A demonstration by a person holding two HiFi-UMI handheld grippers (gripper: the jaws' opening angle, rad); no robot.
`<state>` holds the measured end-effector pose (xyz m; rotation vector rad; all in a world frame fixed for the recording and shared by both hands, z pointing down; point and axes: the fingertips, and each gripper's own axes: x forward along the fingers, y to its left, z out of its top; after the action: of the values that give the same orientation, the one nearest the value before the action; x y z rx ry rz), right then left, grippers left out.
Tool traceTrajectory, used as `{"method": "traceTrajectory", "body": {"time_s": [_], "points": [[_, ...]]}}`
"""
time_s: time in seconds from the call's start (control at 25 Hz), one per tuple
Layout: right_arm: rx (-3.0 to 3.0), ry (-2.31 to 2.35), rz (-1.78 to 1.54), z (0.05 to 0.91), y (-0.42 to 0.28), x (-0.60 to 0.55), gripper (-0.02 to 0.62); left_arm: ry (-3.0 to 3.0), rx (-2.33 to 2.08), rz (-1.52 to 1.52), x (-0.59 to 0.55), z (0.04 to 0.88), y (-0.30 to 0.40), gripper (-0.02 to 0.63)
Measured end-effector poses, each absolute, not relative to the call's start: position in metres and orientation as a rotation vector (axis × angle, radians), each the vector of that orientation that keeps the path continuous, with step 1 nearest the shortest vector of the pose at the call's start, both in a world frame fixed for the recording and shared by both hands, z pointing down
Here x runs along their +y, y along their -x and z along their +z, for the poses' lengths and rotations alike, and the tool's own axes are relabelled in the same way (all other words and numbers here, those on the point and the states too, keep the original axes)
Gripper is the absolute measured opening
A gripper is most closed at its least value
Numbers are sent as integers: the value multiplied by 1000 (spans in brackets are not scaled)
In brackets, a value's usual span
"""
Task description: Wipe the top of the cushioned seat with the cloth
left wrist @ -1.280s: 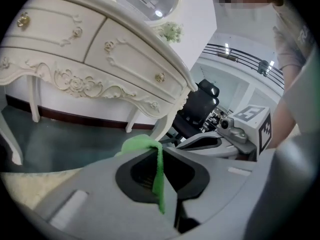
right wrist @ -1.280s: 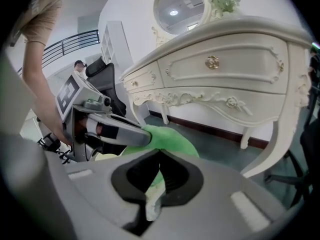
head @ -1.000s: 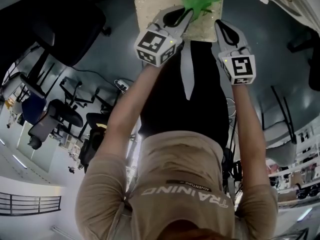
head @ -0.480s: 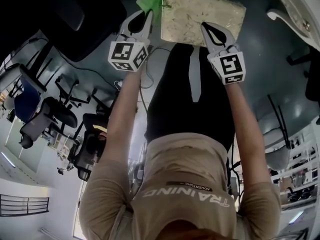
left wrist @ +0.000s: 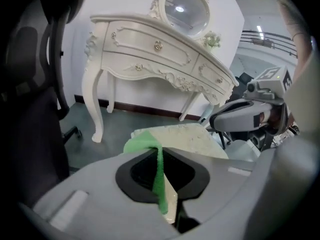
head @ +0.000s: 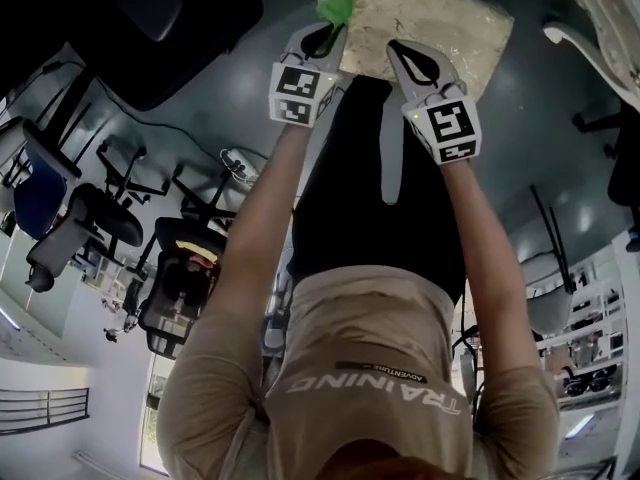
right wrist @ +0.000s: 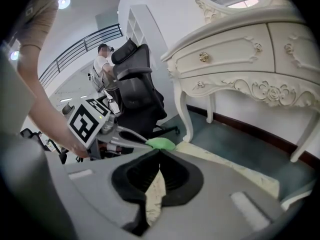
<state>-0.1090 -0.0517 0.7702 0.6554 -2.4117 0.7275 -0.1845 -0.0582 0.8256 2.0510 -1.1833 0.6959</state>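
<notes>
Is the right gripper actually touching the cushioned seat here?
Touching. The right gripper view shows the right gripper with its jaws shut on the cushioned seat, whose cream fabric edge runs between them.

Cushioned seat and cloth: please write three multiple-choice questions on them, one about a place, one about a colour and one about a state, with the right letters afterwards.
1. In the head view, where is the cloth relative to the cushioned seat?
A. At the seat's left corner
B. In the middle of the seat's top
C. On the floor, far from the seat

2. What colour is the cloth?
A. White
B. Green
C. Blue

3. What is the state of the right gripper?
A. Open and empty
B. Shut on the cloth
C. Shut on the edge of the cushioned seat

Answers:
1 A: the cloth bunches by the seat's left corner, in the left gripper.
2 B: it shows bright green in all three views.
3 C: the right gripper view shows the seat's cream fabric pinched between its jaws.
</notes>
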Motion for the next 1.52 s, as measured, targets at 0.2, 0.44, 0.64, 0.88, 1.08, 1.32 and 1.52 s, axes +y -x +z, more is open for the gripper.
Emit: {"method": "traceTrajectory", "body": {"time_s": [0.2, 0.44, 0.64, 0.88, 1.08, 1.32, 1.52], "points": [[-2375, -691, 744, 777, 85, -52, 4, -2015, -1083, 736, -53, 864, 132, 25], [-2327, -772, 770, 782, 37, -49, 5, -1998, -1053, 772, -52, 873, 106, 25], [-2311, -838, 793, 789, 3, -47, 4, -2040, -968, 825, -47, 875, 82, 25], [-2320, -811, 809, 787, -31, -39, 5, -2052, -917, 789, -44, 866, 26, 25], [-2319, -819, 805, 789, -68, -43, 5, -2049, -878, 737, -47, 864, -27, 25], [-2292, -866, 807, 794, -124, -46, 5, -2074, -829, 728, -47, 859, -87, 25], [-2280, -906, 818, 790, -165, -44, 5, -2104, -711, 722, -35, 852, -147, 25]]}}
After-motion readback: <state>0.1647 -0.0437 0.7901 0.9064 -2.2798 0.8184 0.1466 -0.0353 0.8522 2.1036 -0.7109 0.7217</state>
